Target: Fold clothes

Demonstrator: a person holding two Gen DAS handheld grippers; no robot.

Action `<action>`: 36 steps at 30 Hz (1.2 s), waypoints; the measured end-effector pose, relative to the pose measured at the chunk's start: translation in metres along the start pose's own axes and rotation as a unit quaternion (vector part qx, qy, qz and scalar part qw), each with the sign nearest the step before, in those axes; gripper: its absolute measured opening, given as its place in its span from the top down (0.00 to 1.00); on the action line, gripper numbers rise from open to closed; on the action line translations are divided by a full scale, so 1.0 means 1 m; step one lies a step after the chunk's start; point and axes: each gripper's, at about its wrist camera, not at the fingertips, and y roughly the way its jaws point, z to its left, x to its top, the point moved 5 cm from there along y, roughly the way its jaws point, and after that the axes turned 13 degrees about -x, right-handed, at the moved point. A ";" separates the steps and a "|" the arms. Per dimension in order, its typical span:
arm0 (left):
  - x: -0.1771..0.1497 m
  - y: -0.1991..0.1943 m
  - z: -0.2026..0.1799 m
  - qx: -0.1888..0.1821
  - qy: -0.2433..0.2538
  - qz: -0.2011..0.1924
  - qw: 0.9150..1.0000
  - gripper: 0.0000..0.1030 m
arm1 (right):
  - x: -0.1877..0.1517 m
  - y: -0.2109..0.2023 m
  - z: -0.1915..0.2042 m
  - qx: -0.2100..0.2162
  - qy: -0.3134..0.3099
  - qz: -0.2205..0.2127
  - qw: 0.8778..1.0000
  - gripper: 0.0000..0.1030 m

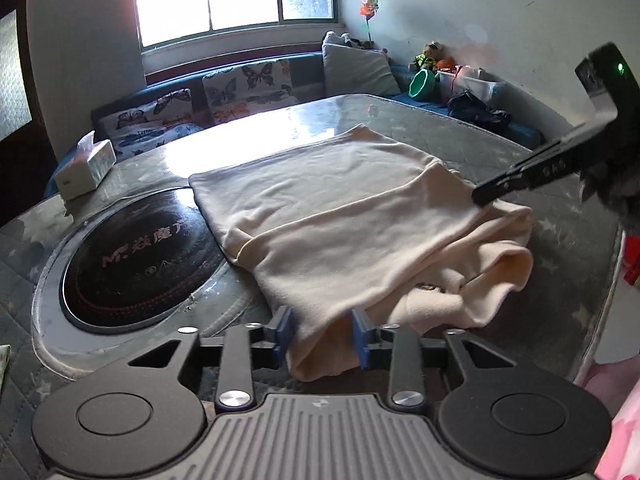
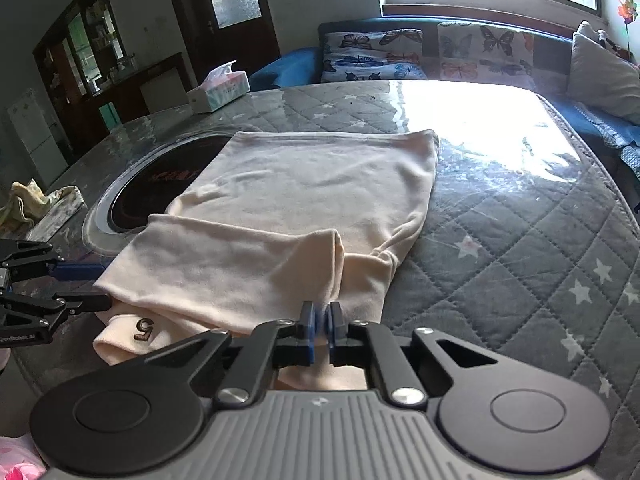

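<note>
A cream garment [image 1: 340,216] lies partly folded on the quilted table, its far part flat, its near part bunched; it also shows in the right wrist view [image 2: 304,200], with a dark "5" mark near its front corner. My left gripper [image 1: 322,334] has its blue pads apart around the garment's near folded edge, not pinching it. It also shows at the left of the right wrist view [image 2: 100,284]. My right gripper [image 2: 320,330] is shut on a raised fold of the garment's near edge. It also shows at the right of the left wrist view [image 1: 484,196], touching the cloth.
A round black induction hob [image 1: 136,260] is set in the table, left of the garment, which partly covers it. A tissue box [image 1: 86,166] stands at the far left edge. Cushions [image 1: 248,88] and a sofa line the far side. A crumpled cloth [image 2: 36,204] lies at the left.
</note>
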 end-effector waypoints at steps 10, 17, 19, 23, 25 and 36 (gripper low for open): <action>-0.003 -0.010 0.009 0.002 0.002 -0.008 1.000 0.95 | -0.001 -0.016 0.002 0.000 0.003 0.000 1.000 0.96; 0.003 -0.021 0.018 -0.016 -0.005 0.001 1.000 0.90 | 0.008 -0.023 -0.007 0.005 0.001 -0.019 1.000 0.90; 0.012 -0.025 0.021 -0.018 -0.002 -0.010 1.000 0.90 | 0.019 -0.024 -0.007 -0.001 -0.007 -0.033 0.999 0.89; 0.035 -0.027 0.026 -0.029 -0.011 -0.038 0.999 0.90 | 0.030 -0.008 0.003 0.004 -0.027 -0.040 0.999 0.90; 0.044 -0.026 0.027 -0.036 -0.012 -0.047 0.998 0.90 | 0.032 0.001 0.010 0.008 -0.038 -0.038 0.999 0.90; 0.054 0.049 0.051 -0.035 -0.050 0.001 0.998 0.90 | 0.022 0.029 0.012 0.001 -0.055 -0.011 0.998 0.90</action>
